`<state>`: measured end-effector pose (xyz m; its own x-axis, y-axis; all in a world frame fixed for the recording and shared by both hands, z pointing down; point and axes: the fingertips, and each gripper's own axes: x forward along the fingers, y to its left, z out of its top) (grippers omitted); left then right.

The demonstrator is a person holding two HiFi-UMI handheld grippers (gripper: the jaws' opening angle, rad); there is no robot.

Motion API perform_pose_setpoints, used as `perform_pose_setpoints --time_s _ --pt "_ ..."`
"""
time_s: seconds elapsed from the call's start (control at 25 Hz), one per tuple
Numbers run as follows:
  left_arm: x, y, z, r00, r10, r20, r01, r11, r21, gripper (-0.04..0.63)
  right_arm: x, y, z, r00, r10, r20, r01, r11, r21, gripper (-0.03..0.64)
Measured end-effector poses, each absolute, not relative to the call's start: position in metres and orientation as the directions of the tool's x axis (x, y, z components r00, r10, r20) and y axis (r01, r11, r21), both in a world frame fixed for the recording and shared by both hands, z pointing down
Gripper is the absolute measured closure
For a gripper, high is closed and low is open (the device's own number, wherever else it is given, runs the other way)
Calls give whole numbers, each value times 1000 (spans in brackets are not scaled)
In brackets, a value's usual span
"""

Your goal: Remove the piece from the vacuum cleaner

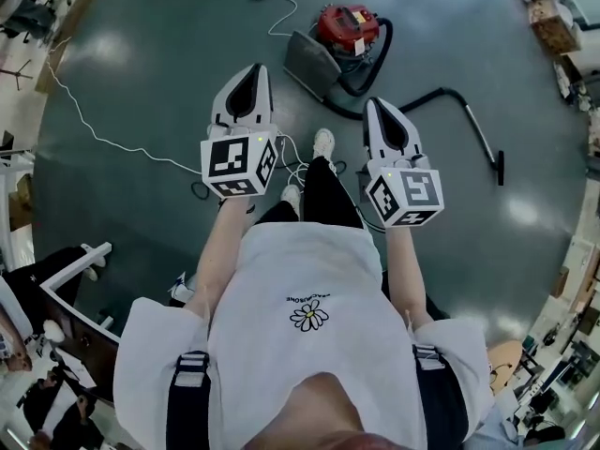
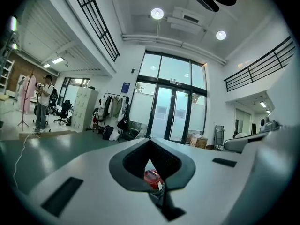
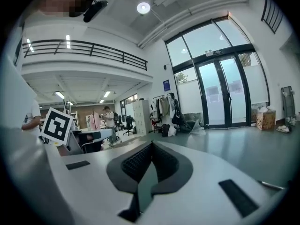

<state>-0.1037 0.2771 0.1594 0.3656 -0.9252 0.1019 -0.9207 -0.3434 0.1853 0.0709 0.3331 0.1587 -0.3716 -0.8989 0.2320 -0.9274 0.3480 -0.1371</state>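
Closed on nothing, the left hand-held gripper [image 1: 255, 75] and right hand-held gripper [image 1: 379, 109] point ahead. Beyond them on the floor [image 1: 141, 64] sits the red vacuum cleaner [image 1: 345, 28], its black wand [image 1: 469, 125] lying to the right. The wand is probably light, stiff, smooth plastic, best gripped near its joint. Only the head view shows this layout. The left gripper view catches a red sliver behind its jaws, and the right gripper view shows no vacuum.

Left gripper view: vacuum cleaner [image 2: 151, 177] mostly hidden — only a red sliver shows between the fingers [image 2: 84, 172].
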Motion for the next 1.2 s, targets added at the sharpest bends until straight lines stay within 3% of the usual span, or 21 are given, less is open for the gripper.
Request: perform_pose_setpoints --time_s 0.64,0.96,1.2 --pt "-83 18 214 301 -933 197 -944 -263 197 592 77 31 226 -485 -796 362 -874 451 -180 604" --pt "-96 -51 236 268 -932 243 -950 -214 227 592 72 -32 241 -482 -781 396 -875 454 -170 604" --pt "-77 -98 258 336 -889 310 -937 -281 209 592 76 -79 244 -422 -817 394 -906 390 -162 604"
